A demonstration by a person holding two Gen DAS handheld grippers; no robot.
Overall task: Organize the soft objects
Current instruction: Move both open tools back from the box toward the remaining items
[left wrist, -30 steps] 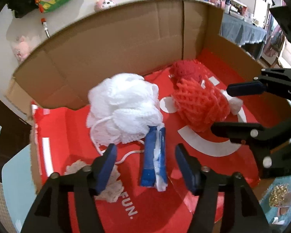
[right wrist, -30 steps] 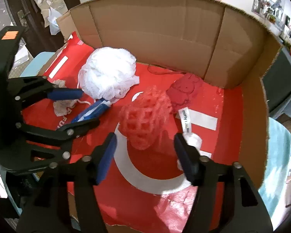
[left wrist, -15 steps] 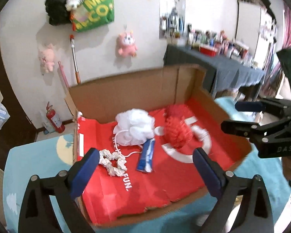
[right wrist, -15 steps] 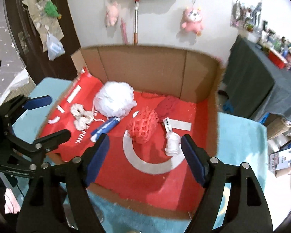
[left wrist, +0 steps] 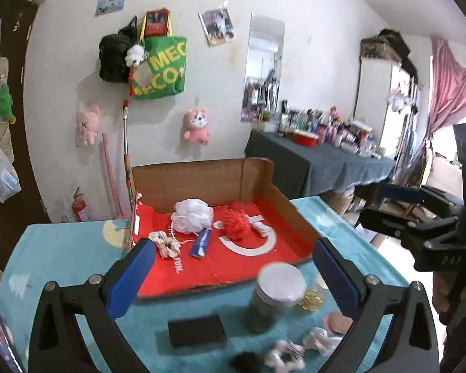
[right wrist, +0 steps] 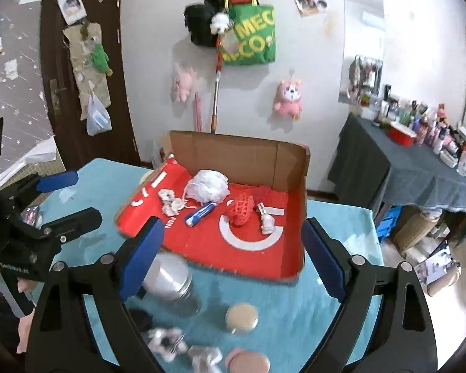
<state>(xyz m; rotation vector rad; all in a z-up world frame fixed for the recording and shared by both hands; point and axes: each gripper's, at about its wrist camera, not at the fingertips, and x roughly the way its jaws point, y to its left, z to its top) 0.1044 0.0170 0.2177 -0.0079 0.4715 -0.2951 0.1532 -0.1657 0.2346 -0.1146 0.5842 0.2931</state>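
An open cardboard box [left wrist: 202,180] lined in red stands on the teal table. In it lie a white bath pouf [left wrist: 192,216], a red mesh sponge [left wrist: 237,225], a blue-and-white tube [left wrist: 201,242], a cream scrunchie [left wrist: 166,244] and a small white tagged item [right wrist: 266,220]. My left gripper [left wrist: 233,275] hangs above the near table edge, well short of the box, with its jaws opening and nothing between them. My right gripper [right wrist: 233,258] is also raised in front of the box [right wrist: 233,155], its jaws opening and empty.
In front of the box stand a silver-lidded jar [left wrist: 276,292], a black pad [left wrist: 196,331], a beige round puff [right wrist: 241,317], a pink round one [right wrist: 248,362] and loose scrunchies [right wrist: 166,343]. A cluttered grey-clothed table [right wrist: 419,168] stands at the right.
Both grippers have pulled back and up out of the box and opened wider. The blue tube and red mesh sponge stay where they lay. The near table items have come into view.
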